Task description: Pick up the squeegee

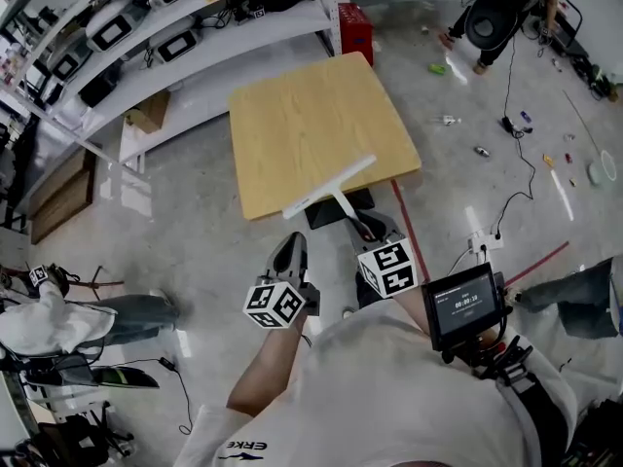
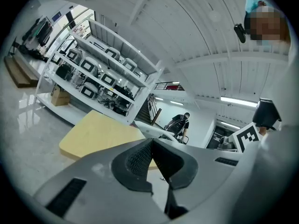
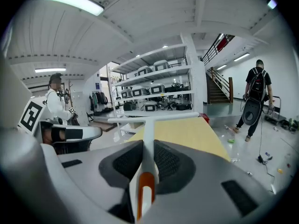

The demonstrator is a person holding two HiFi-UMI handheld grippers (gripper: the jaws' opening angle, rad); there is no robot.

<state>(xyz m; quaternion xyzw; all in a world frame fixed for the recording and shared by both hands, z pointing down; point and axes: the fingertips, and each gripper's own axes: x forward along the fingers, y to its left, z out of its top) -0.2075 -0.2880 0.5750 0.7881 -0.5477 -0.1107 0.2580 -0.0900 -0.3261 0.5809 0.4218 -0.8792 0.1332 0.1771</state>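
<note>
The right gripper (image 1: 368, 230) was held out at the near edge of the table (image 1: 321, 115), its jaws clenched on the handle of the squeegee (image 1: 331, 185). The left gripper (image 1: 290, 251) hung just short of that same edge, to the left of the right one and apart from the squeegee. The person's bare left forearm ran back from it.

In the head view the white blade lay crosswise over the table's near edge, with the handle leading off the table back into the right jaws. That view did not show whether the blade touched the wood. The right gripper view showed the grip itself. The dark ribbed pads (image 3: 170, 160) pressed both sides of the squeegee (image 3: 148, 129), and an orange inlay in the handle showed just behind them. The left gripper view showed the left gripper (image 2: 152, 158) with its pads closed against each other and nothing between them. The table's yellow top lay ahead of it.

A white shelving rack (image 1: 175, 27) loaded with devices stood to the left of the table, and a cardboard box (image 1: 148, 112) sat on its low shelf. A red crate (image 1: 355, 29) sat at the table's far corner. Beyond the table to the right, a person with a backpack (image 3: 254, 94) stood among cables and small litter on the floor. A small screen (image 1: 467, 303) was mounted at the wearer's chest.
</note>
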